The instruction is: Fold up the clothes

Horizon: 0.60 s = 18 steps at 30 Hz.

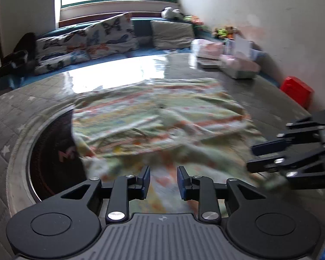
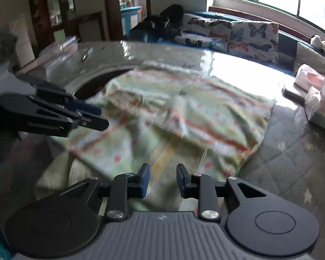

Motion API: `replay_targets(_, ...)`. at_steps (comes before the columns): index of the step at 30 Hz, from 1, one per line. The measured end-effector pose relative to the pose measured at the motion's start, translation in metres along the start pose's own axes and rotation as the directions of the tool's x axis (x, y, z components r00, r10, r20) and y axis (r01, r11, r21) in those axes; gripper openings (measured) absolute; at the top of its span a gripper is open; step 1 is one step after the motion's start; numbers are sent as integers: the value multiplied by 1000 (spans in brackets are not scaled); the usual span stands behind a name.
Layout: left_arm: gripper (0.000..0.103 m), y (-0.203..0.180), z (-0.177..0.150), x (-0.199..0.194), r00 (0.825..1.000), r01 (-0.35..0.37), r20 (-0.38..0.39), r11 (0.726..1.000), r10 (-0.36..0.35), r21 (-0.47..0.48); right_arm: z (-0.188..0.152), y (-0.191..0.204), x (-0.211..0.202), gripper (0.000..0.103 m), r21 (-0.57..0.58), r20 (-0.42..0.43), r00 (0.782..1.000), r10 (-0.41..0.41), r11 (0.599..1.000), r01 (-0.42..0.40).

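The patterned garment (image 1: 158,125) lies rumpled on the surface (image 1: 123,71), partly over the dark round inset (image 1: 52,158). Left gripper (image 1: 163,181) and right gripper (image 2: 162,179) hover above its near edge, jaws apart, empty. Grabbing one layer could skew the fold

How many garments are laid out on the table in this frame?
1: a single floral patterned garment lies spread across the table, partly covering the round dark inset. Its folds could hide another layer; blur prevents certainty.
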<state>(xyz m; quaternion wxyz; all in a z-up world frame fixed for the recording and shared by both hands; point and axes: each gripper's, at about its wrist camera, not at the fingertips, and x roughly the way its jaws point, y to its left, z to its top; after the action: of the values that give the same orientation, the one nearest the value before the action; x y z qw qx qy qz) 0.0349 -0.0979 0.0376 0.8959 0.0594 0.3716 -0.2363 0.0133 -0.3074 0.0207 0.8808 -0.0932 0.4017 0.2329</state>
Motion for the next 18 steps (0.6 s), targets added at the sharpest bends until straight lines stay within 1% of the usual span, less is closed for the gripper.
replay_targets(6,30,-30,-20,-16,1000,13,1,997,-13,70,-9,6,-3,31,-6,8,1000,-5,1000,5)
replay_targets(9,30,-38,-28,-13,1000,-12,-17,994,14,106,-11,8,-4,31,-7,12,1000,-1,1000,1)
replay_targets(12,32,-37,-30,-16,999,-26,-29,996,28,80,-12,9,-9,32,-3,26,1000,-5,1000,5)
replay_targets(13,37,-36,-29,-22,999,-26,-24,997,28,69,-12,10,-13,33,-8,35,999,-6,1000,6)
replay_targets(14,46,-36,-29,-28,999,-27,-18,998,28,57,-12,11,-19,36,-20,43,999,-7,1000,8)
replay_targets(15,49,-35,-28,-34,999,-29,-13,999,30,45,-12,12,-22,36,-31,48,999,-8,999,9)
replay_targets(18,50,-29,-31,-49,999,-44,-25,999,44,-17,-14,16,-33,36,-71,52,999,-16,997,19)
